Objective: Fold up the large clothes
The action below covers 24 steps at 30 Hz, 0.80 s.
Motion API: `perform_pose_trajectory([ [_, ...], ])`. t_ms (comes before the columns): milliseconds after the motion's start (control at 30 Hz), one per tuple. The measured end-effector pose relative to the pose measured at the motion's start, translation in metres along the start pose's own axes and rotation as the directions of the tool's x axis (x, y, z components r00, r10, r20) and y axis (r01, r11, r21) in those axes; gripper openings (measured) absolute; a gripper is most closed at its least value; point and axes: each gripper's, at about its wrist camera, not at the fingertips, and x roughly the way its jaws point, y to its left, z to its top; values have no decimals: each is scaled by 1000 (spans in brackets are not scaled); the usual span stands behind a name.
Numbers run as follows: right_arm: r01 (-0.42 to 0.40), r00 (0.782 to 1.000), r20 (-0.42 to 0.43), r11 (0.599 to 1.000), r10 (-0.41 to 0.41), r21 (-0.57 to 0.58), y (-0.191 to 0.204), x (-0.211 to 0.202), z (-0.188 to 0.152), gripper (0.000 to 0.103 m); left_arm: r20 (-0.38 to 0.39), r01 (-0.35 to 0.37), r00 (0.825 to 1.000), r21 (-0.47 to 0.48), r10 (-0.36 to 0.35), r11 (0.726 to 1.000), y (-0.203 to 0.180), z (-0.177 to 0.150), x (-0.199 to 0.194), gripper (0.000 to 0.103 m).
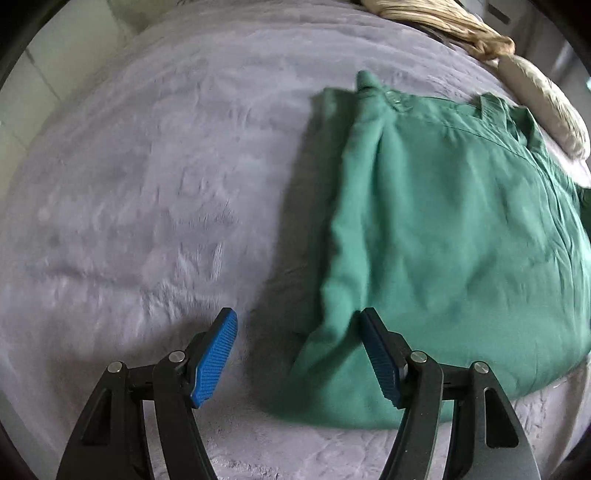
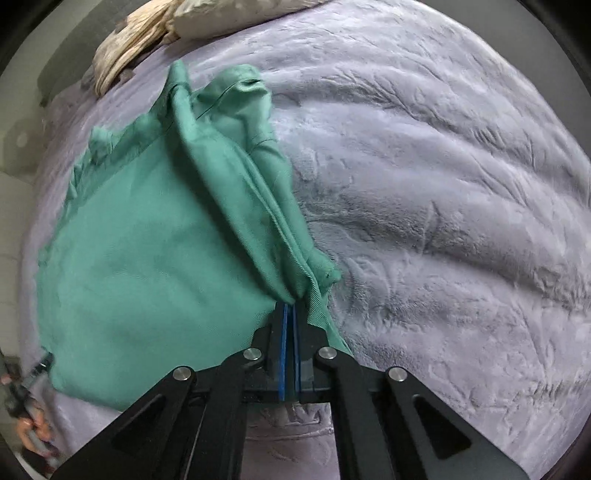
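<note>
One green garment (bunched edge) pinched by right gripper; left gripper spread.

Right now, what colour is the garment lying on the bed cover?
Plain green garment, no pattern, on a fuzzy lilac-grey bed cover; clearest in the right wrist view.

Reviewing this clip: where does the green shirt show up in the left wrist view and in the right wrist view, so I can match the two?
Left wrist view: the green shirt fills the right half, its near left corner between the open left gripper fingers.
Right wrist view: it fills the left half, a bunched fold of its right edge clamped in the shut right gripper.
Shared landmark: the beige bundled cloth at the far edge of the lilac bedspread.
</note>
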Motion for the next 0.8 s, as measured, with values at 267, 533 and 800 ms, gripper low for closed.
perform_pose_trajectory([
  [267,70,997,-23,998,-70,3,17,-7,0,5,-10,-16,1000,17,16,1000,11,-10,-4,70],
  [533,13,998,-57,997,-9,76,51,-31,-27,6,-59,-24,998,-19,23,1000,41,-25,-21,70],
  [800,-52,988,-140,997,60,62,105,-29,-71,6,-77,-13,997,39,16,999,13,-43,-37,70],
])
